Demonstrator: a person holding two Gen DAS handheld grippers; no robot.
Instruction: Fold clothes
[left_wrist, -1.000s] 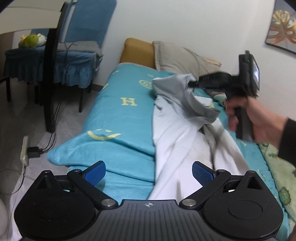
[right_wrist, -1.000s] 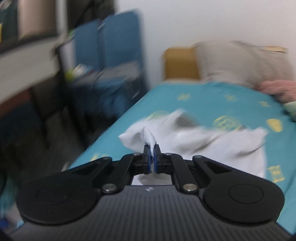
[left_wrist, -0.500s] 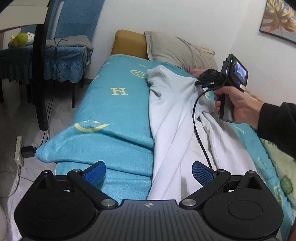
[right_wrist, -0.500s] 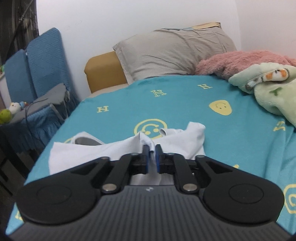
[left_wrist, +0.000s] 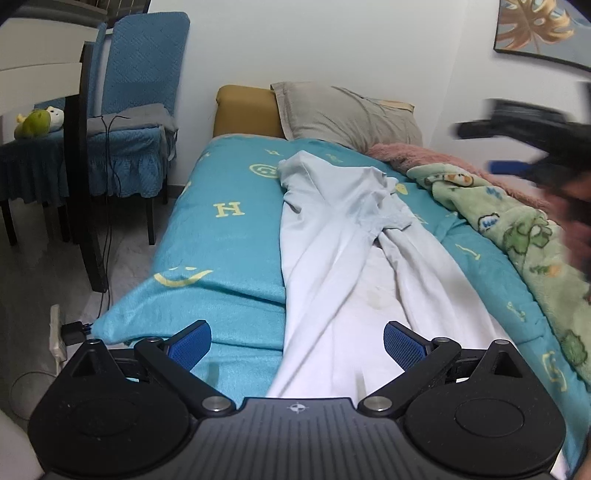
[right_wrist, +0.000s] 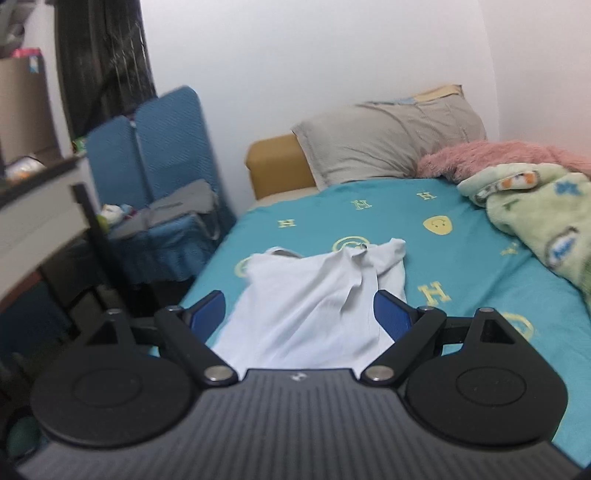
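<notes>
- While the left gripper (left_wrist: 297, 341) sat low at the foot of the bed, its blue pads (left_wrist: 190, 341) were spread wide with nothing between them, hanging just over the near end of the white garment (left_wrist: 332, 258).
- Same deal on the other side: the right gripper (right_wrist: 300, 314) had its jaws wide apart and empty, with the white garment (right_wrist: 314, 295) showing through the gap.
- That garment was lying stretched lengthwise down the middle of the teal bedsheet (left_wrist: 225, 236), pretty rumpled, with one part flopped over itself near the far end.
- From the left wrist view, the right gripper (left_wrist: 524, 147) showed up as a dark blur at the right edge, up above the bed.
- Off to the right was a green cartoon-print blanket (left_wrist: 517, 229), bunched up, and a pink fuzzy blanket (right_wrist: 491, 155) behind it.
- Further back, a grey pillow (left_wrist: 347, 114) leaned on a mustard headboard cushion (left_wrist: 245, 110).
- Way over on the left stood chairs with blue covers (left_wrist: 144, 74), with a little green plush toy (left_wrist: 35, 123) on one seat.
</notes>
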